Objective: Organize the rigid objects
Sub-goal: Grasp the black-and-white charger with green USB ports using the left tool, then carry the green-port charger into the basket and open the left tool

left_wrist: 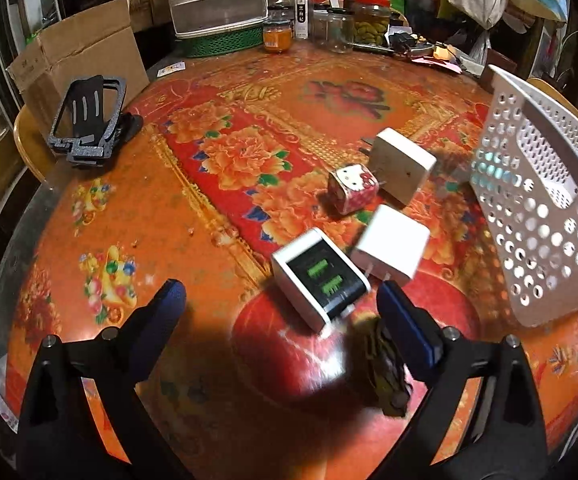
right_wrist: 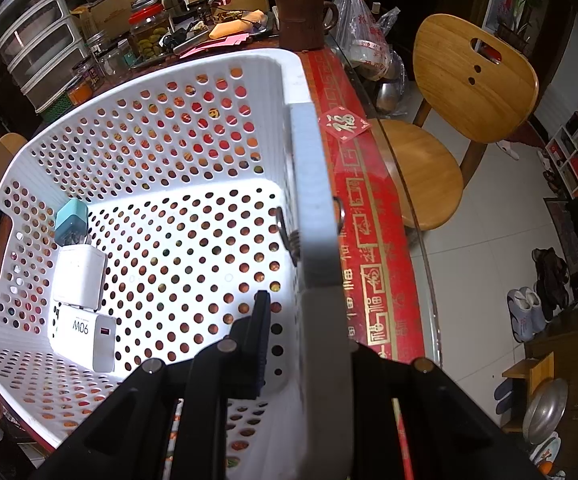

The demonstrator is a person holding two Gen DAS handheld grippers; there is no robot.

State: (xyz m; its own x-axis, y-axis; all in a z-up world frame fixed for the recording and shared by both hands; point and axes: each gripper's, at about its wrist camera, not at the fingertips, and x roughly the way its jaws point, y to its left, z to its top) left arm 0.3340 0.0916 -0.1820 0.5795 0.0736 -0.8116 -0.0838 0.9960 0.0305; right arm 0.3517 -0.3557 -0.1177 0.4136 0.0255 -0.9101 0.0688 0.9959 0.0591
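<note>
On tabletop [left_wrist: 129,208], w/ the white perforated basket [left_wrist: 545,216] as ref: four USB wall chargers lie outside it, on its open-tabletop side. Nearest the left hand-held gripper [left_wrist: 285,300] is the white charger w/ black face and green ports [left_wrist: 319,278], tilted on an edge. Touching or just beside it, toward the basket, a plain white charger [left_wrist: 391,246]. Further back, a Hello Kitty charger [left_wrist: 352,189] and a larger white adapter [left_wrist: 403,170], these two in contact.

Left hand-held gripper: jaws wide apart, nothing between pads, black-faced charger sits just ahead of the gap. No contact visible.

Right hand-held gripper [right_wrist: 305,344]: jaws together, clamped on basket's side wall/rim [right_wrist: 315,216], one finger inside, other outside. Basket appears tipped in left view.

Inside basket, against wall opposite the clamp: teal charger [right_wrist: 71,222], white charger [right_wrist: 81,280], white 90W charger [right_wrist: 85,332], in a row.

Assessment: sorting approx. half done; next pick likely black-faced charger.

Risks:
- Chargers crowded; a closing jaw could shove the plain white neighbour or catch both.
- Target is tilted, prongs underneath; pads may grip on a corner, so it could twist or slip out.
- Glossy tabletop, so a nudged charger may slide.
- If right clamp shifts, basket tilts and stored chargers slide.
</note>
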